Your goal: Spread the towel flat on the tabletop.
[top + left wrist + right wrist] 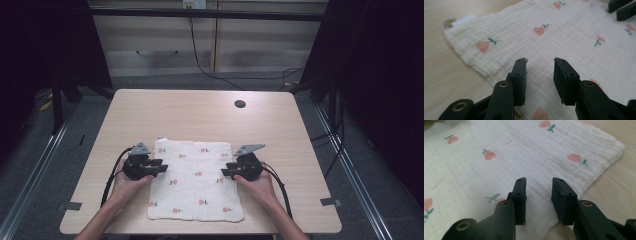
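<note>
1. A white cloth (196,181) with little pink flowers lies flat on the wooden surface (200,112). It sits near the person's edge, about in the middle from side to side.

2. The left hand-held gripper (161,166) is at the left edge of the cloth, and the right hand-held gripper (226,173) is at the right edge. They point at each other across the cloth. It looks like each one takes its own side so the cloth can be lifted or folded evenly.

3. In the left gripper view, the left hand-held gripper (540,65) has its two black jaws spread apart. They hang just over the cloth's edge. Nothing is pinched between them.

4. In the right gripper view, the right hand-held gripper (539,184) is spread apart too. Its jaws sit over the other edge, close to a corner, and hold nothing.

5. A small white tag (463,20) sticks out at one corner of the cloth.

6. My guess is that the next job is to go lower and pinch each edge. The cloth is thin and soft, so the jaws must get under the edge or bunch it up a bit.
</note>
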`<state>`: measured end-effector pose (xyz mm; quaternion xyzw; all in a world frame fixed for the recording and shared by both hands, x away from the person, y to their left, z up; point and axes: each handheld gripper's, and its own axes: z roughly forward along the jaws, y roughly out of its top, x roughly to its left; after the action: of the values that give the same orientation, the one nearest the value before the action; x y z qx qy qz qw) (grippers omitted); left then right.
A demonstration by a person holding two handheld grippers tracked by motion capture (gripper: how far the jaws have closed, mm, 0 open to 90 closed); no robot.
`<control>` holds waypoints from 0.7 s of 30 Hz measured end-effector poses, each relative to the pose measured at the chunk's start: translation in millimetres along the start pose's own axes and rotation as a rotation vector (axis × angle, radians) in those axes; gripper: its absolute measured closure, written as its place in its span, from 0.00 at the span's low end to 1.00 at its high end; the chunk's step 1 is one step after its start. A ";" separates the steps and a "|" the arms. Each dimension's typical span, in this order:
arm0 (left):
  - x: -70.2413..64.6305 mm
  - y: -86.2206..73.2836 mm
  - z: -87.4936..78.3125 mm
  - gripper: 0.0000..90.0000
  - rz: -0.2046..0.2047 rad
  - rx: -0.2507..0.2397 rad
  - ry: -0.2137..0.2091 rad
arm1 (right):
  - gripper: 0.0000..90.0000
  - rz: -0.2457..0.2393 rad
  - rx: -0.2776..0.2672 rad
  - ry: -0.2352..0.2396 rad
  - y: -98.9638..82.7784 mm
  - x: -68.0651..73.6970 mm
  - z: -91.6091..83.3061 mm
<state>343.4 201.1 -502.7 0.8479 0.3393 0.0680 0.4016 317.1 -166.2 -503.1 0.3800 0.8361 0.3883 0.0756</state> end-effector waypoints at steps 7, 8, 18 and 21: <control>-5.3 -0.6 5.7 0.70 0.009 -0.022 -0.012 | 0.73 0.010 0.011 -0.021 -8.9 -1.6 -11.2; -6.2 -0.4 6.5 0.70 0.007 -0.024 -0.013 | 0.73 0.005 0.014 -0.031 -10.2 -2.7 -13.3; -24.5 0.3 11.2 0.70 0.045 -0.015 -0.054 | 0.73 0.028 0.017 -0.056 -24.3 -8.8 -30.7; -28.6 -1.1 10.3 0.70 0.054 -0.012 -0.062 | 0.73 0.039 0.016 -0.055 -28.6 -9.5 -35.4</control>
<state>325.1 177.0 -505.8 0.8561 0.3032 0.0543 0.4149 292.4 -205.4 -500.6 0.4073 0.8292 0.3724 0.0882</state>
